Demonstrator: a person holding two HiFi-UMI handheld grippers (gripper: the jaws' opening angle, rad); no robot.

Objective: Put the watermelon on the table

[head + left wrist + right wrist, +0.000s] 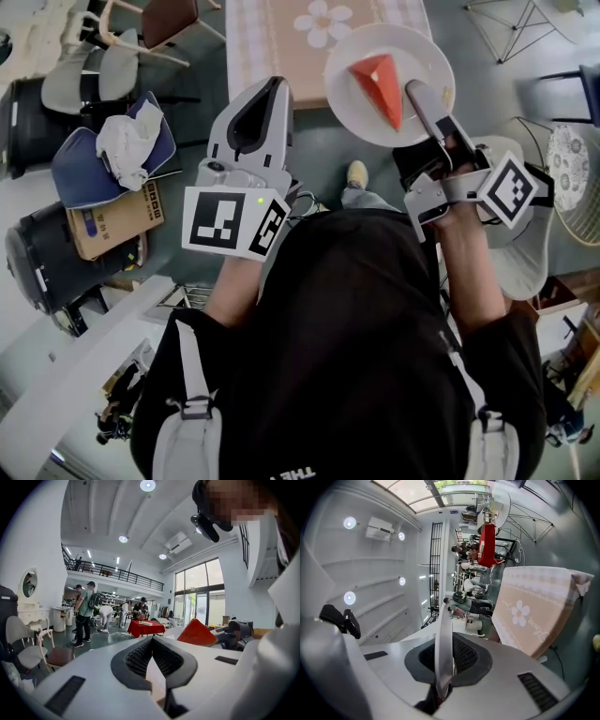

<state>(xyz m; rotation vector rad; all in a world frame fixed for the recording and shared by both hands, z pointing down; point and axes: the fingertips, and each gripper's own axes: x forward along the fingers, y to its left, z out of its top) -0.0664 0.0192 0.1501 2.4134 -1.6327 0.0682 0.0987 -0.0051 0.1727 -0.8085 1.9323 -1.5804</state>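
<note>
While the table (281, 37) is ahead of both sets of jaws and nothing rests on it in view, the task looks approx. half done. The pick-up is finished; the set-down isn't. In the right gripper view the table (534, 616) sits beyond the jaw tips and off to one side, w/ a pale checked cloth and a flower print.

The plate (361, 112) is white and round, and it is carried in the air. The right gripper (413, 94) pinches its near rim, jaws clamped tight on it. In that gripper's own view the plate (444, 639) runs edge-on straight out between the pads. From the head view its far part overlaps the table's near corner, but I can't tell how high it rides.

Left to do, I'd say: bring the plate fully over the cloth, lower it, let go.

The left gripper (270, 86) has its jaws pressed together and holds nothing.

The watermelon (380, 84) lies on the plate just past the right jaw tips, and off to the right of the left jaws. It's a flat red wedge w/ its point toward the right jaws. No rind or seeds that I can make out.
</note>
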